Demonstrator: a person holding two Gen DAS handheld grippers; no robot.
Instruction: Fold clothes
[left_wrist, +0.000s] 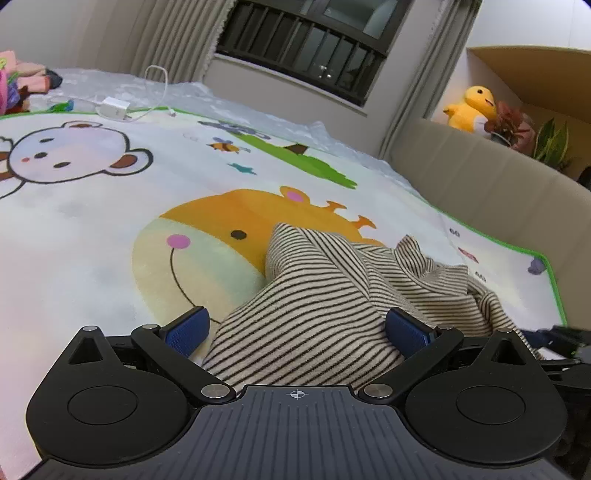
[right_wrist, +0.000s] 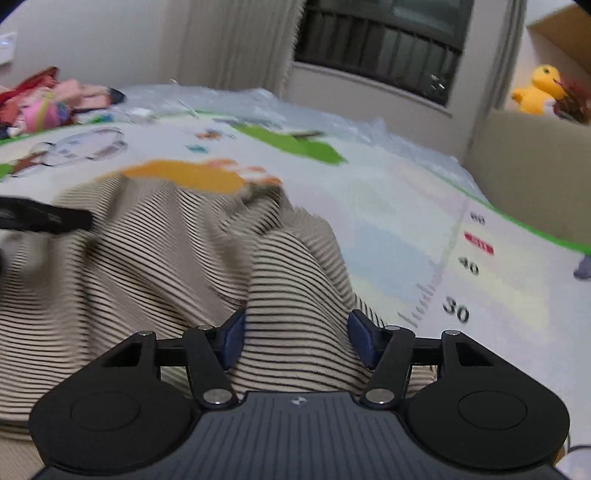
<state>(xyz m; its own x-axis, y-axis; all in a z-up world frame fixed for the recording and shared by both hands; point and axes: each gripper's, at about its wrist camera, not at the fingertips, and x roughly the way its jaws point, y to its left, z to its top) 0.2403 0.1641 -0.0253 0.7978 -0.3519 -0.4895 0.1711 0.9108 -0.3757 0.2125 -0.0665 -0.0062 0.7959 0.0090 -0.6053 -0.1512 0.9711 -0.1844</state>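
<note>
Left wrist view: a cartoon play mat (left_wrist: 110, 221) printed with a bear and a giraffe covers the bed, with a white charger and cable (left_wrist: 114, 107) near its far edge and a heap of colourful clothes (left_wrist: 22, 81) at the far left. Behind are a barred window (left_wrist: 306, 48), curtains and a beige headboard (left_wrist: 480, 184) with a yellow plush toy (left_wrist: 469, 109) beyond it. The left gripper (left_wrist: 299, 328) is spread wide, and the rumpled striped garment (left_wrist: 332, 280) on the mat bulges between its blue pads (left_wrist: 186, 330).

Right wrist view, blurred: the same mat (right_wrist: 424, 240), here showing a printed ruler scale. The right gripper (right_wrist: 297, 339) stands open, less wide, with a ridge of the striped garment (right_wrist: 166, 258) rising between the fingers; I cannot tell whether the pads touch it.
</note>
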